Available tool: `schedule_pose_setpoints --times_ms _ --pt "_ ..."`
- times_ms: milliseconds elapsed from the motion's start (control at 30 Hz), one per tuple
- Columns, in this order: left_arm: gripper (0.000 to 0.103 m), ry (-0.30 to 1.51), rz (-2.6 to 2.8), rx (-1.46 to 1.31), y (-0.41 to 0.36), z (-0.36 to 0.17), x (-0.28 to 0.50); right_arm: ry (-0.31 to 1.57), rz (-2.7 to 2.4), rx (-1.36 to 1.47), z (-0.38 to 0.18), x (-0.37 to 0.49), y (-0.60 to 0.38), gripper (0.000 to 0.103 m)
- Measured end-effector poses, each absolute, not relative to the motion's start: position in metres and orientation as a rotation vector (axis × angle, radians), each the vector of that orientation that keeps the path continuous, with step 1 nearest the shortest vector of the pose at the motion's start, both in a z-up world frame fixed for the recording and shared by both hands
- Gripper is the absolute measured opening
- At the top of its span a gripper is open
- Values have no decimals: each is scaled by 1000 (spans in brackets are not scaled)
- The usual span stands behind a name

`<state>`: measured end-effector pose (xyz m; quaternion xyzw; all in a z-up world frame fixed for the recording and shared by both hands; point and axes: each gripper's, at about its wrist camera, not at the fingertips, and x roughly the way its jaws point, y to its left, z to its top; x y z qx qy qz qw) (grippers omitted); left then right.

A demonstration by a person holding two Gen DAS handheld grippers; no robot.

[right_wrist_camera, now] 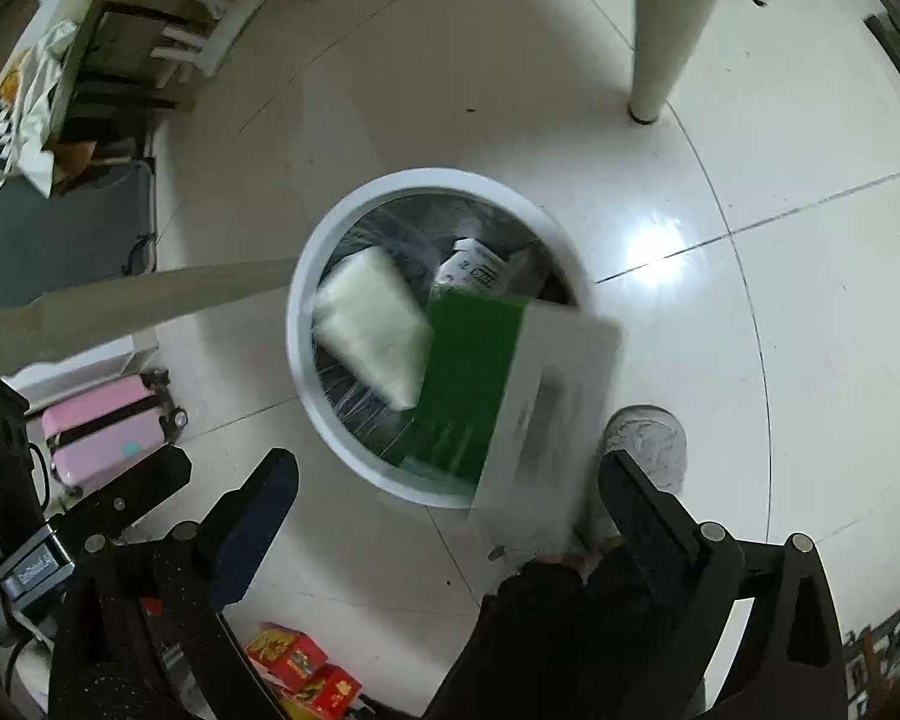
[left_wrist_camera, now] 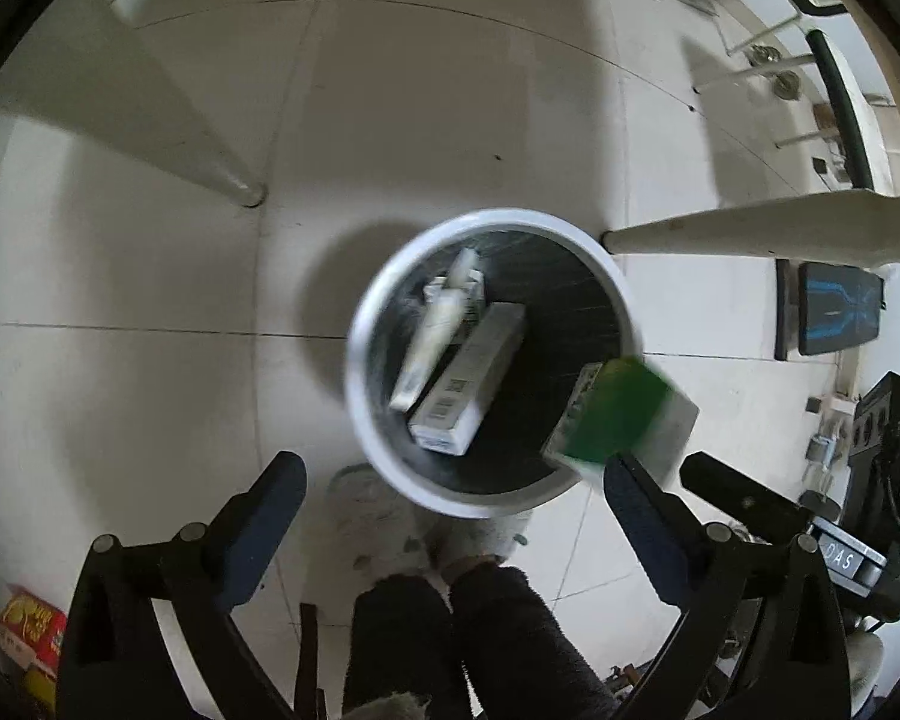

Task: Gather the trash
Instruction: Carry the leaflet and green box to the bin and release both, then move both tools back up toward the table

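Above a white bin on the tiled floor, both tools, left and right, hang spread and empty as a blurred green-and-white box drops at the near rim; it may clip it and fall outside.

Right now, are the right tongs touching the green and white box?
Apart. In the right wrist view the right tongs are wide open, and the blurred green and white box hangs over the bin's rim, clear of both fingers.

Left gripper and right gripper both spread wide, pointing downward, side by side.
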<state>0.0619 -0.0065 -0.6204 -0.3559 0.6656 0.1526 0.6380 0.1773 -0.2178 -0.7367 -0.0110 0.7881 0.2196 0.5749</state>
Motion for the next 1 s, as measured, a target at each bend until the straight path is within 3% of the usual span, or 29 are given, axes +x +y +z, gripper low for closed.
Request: schedule_pose_setpoints --times_ms 233,533,1000 --pt "101 1525 501 -612 -9 -586 36 1764 473 -220 -706 163 -207 101" --pt "101 1469 512 -600 -22 -527 17 1664 477 -396 -629 145 -198 101" --pt "101 1417 509 -612 -35 -388 -11 1574 520 -457 -450 119 -195 101"
